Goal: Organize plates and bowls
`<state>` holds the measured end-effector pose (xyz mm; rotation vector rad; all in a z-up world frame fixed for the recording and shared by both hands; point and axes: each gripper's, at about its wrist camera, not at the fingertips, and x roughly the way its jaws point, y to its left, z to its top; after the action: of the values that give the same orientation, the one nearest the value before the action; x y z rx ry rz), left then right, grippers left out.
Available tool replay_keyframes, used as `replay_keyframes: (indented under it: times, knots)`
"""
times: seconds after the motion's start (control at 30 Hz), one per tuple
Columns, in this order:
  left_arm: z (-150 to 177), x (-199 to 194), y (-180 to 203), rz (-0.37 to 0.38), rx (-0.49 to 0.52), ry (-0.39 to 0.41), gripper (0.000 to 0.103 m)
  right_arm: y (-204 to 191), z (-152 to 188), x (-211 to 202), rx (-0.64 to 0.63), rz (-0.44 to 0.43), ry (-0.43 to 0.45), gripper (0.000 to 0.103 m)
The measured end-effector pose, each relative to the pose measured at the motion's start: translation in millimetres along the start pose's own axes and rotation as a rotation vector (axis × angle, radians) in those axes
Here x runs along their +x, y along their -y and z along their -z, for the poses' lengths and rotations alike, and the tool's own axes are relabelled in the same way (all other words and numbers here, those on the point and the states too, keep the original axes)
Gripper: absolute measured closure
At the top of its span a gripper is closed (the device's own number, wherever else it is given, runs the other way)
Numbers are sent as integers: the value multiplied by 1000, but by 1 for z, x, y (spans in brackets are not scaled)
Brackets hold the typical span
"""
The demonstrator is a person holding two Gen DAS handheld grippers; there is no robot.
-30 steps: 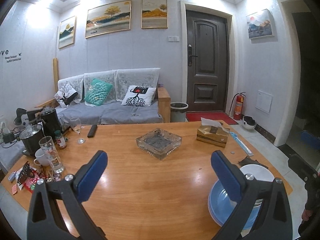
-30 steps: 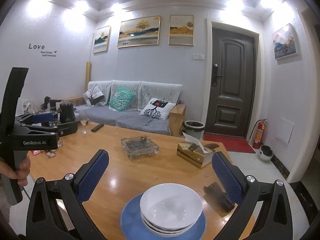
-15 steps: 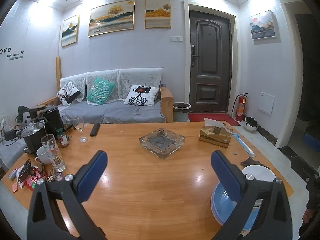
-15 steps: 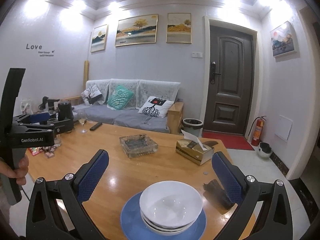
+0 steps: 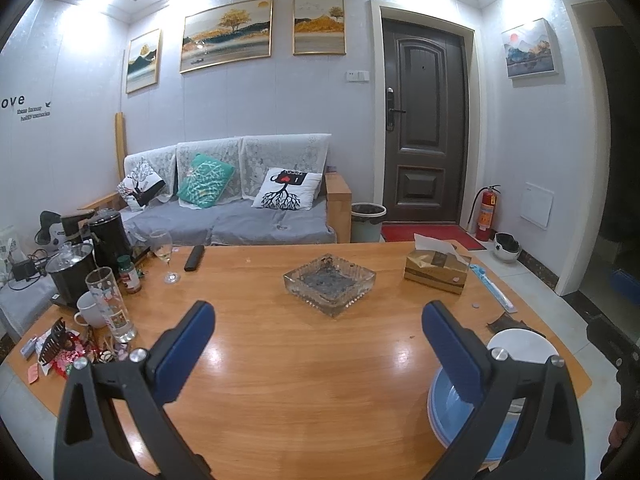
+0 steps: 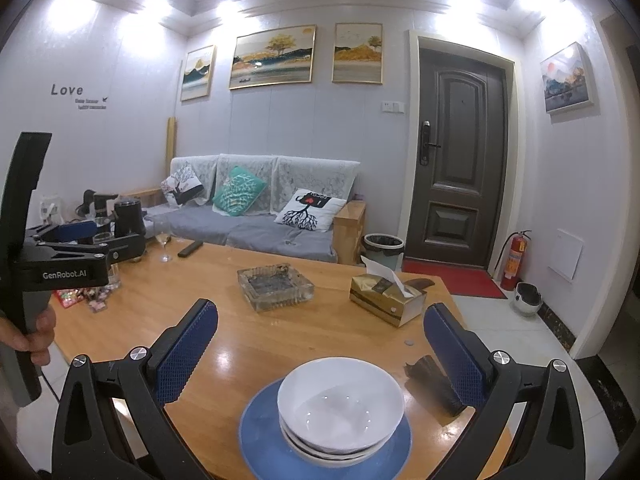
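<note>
Left edge: my left gripper (image 5: 318, 334) hovers over bare tabletop (image 5: 304, 380), fingers spread wide, nothing between them; cups, jars and a kettle crowd the far-left corner, none of them mine to sort.

Centre: a glass ashtray (image 6: 275, 281) and a tissue box (image 6: 387, 298) sit mid-tabletop, well apart from the crockery.

Right of centre: the white bowls (image 6: 340, 406) are nested, at least two, maybe three, on the blue plate (image 6: 260, 438) near the tabletop's near-right edge.

Right: my right gripper (image 6: 321, 344) hangs just above and behind that stack, released, gripping nothing; a dark comb-like object (image 6: 430, 380) lies just beside the plate.

Done so far: by my reading, bowls and plate stand gathered in one pile.

Left to do: I see no loose plate or bowl anywhere else; the task looks finished or nearly so, unless the pile must be carried off.
</note>
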<state>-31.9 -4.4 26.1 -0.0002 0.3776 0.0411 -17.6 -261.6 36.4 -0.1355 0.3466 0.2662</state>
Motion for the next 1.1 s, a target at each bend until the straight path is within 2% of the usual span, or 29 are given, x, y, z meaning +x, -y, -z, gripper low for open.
replay_keyframes:
  times: [1.1]
  knots:
    - [0, 1, -6, -8, 0, -6, 0, -2, -1, 1, 2, 9, -5, 1]
